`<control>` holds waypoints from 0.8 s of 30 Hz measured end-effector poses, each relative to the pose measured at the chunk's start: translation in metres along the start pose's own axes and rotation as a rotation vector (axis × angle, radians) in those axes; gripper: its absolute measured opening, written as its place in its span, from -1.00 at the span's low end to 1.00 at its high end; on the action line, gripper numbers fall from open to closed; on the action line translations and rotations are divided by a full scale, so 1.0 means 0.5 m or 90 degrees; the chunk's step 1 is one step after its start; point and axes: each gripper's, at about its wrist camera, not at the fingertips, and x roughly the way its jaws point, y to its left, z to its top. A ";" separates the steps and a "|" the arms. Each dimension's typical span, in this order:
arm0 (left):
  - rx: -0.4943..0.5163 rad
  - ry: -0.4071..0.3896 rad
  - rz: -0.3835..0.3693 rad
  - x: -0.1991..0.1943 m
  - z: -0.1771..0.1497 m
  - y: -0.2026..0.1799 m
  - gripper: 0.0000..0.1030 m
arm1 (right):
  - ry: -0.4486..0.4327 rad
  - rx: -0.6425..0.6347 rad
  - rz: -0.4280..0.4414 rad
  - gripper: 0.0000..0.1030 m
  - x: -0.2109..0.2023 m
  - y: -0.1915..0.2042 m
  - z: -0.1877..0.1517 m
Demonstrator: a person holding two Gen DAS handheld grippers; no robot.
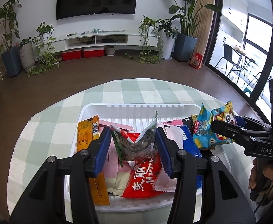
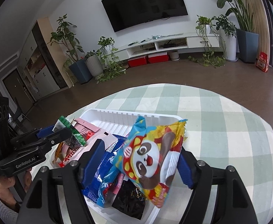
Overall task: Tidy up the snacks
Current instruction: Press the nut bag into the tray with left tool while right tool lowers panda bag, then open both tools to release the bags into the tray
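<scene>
A white ribbed tray (image 1: 136,106) on the checked cloth holds several snack packets. My left gripper (image 1: 132,130) stands over its middle. A clear seed packet with green edges (image 1: 136,141) sits bowed between its blue pads, touching both, its bottom on a red packet (image 1: 143,179). In the right wrist view the same seed packet (image 2: 72,138) pokes out of the left gripper (image 2: 61,130). My right gripper (image 2: 141,147) is open wide over the tray's (image 2: 117,113) right end. A panda snack packet (image 2: 151,160) leans upright between its jaws, beside a dark blue packet (image 2: 106,160).
An orange packet (image 1: 86,134) and pink packets (image 1: 114,168) lie at the tray's left, a black packet (image 2: 129,201) at its near right. The right gripper (image 1: 227,124), held by a hand (image 1: 257,173), is close beside the left one. Green checked cloth (image 2: 220,121) surrounds the tray.
</scene>
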 end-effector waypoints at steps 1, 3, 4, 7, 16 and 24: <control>-0.001 -0.001 0.000 0.001 0.002 0.008 -0.07 | -0.001 -0.002 -0.001 0.49 -0.001 0.001 0.000; -0.003 -0.002 0.002 -0.001 -0.001 0.010 -0.06 | -0.005 -0.005 -0.003 0.51 -0.003 0.001 0.001; -0.004 -0.002 0.002 0.002 0.002 0.024 -0.06 | -0.007 -0.006 -0.004 0.52 -0.004 0.001 0.001; -0.006 -0.003 0.004 0.008 0.002 0.029 -0.06 | -0.012 -0.005 -0.002 0.55 -0.008 0.000 0.002; -0.014 -0.022 0.012 0.008 0.022 0.033 -0.03 | -0.014 0.004 0.030 0.63 -0.008 0.003 0.006; -0.029 -0.046 0.025 -0.014 0.054 0.013 -0.02 | -0.014 0.001 0.073 0.73 -0.016 0.027 0.004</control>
